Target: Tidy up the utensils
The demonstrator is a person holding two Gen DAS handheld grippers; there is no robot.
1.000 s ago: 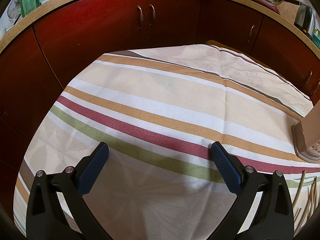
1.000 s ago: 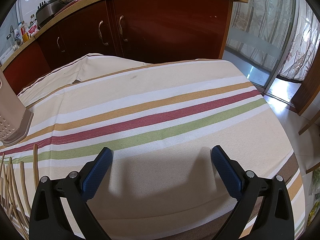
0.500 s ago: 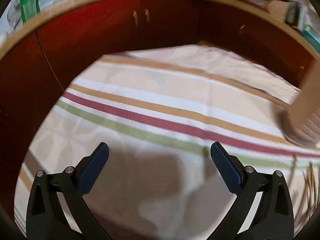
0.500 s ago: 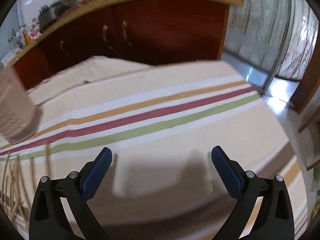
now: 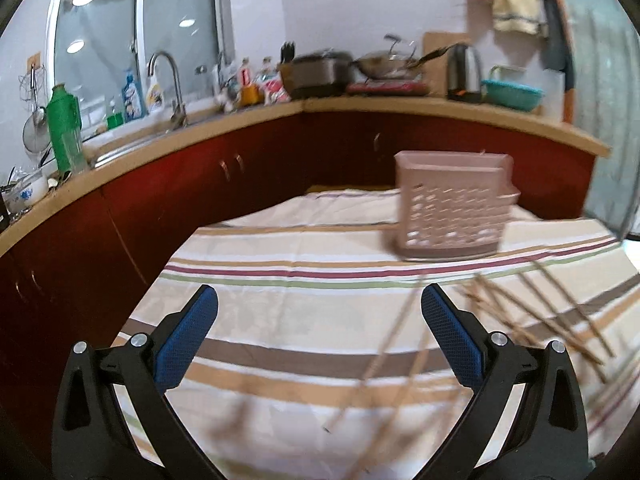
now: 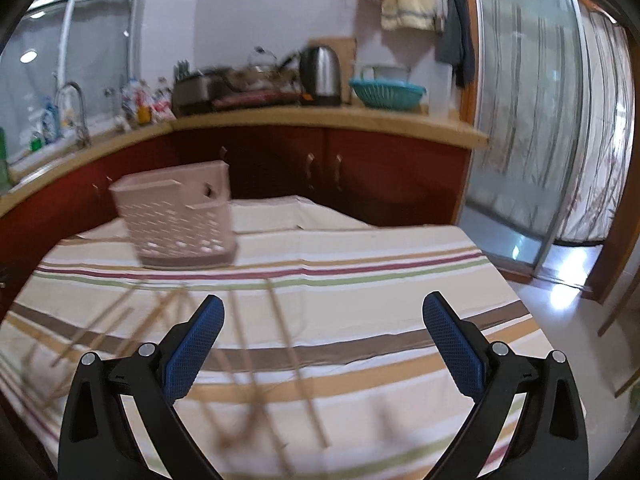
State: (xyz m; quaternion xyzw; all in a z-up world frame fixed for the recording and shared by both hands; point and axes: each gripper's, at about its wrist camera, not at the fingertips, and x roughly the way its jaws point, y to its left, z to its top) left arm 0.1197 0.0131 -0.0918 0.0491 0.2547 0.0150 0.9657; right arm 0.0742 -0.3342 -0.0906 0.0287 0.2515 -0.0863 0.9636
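Several wooden chopsticks (image 5: pixel 532 312) lie scattered on the striped tablecloth (image 5: pixel 280 312); they also show in the right wrist view (image 6: pixel 280 320), blurred. A pinkish perforated utensil basket (image 5: pixel 452 208) stands upright at the table's far side, also in the right wrist view (image 6: pixel 180 220). My left gripper (image 5: pixel 320 328) is open and empty above the cloth, left of the chopsticks. My right gripper (image 6: pixel 324 332) is open and empty, over the right end of the chopstick pile.
Red kitchen cabinets (image 5: pixel 248 168) with a counter wrap behind the table. A sink tap (image 5: pixel 168 80), bottles, a wok and a kettle (image 6: pixel 320 76) stand on the counter. A glass sliding door (image 6: pixel 560 140) is at the right. The table's right edge (image 6: pixel 520 300) drops to the floor.
Both grippers have pulled back and tilted up: the counter and wall now show, and the basket and chopsticks have come into view. Both stay open.
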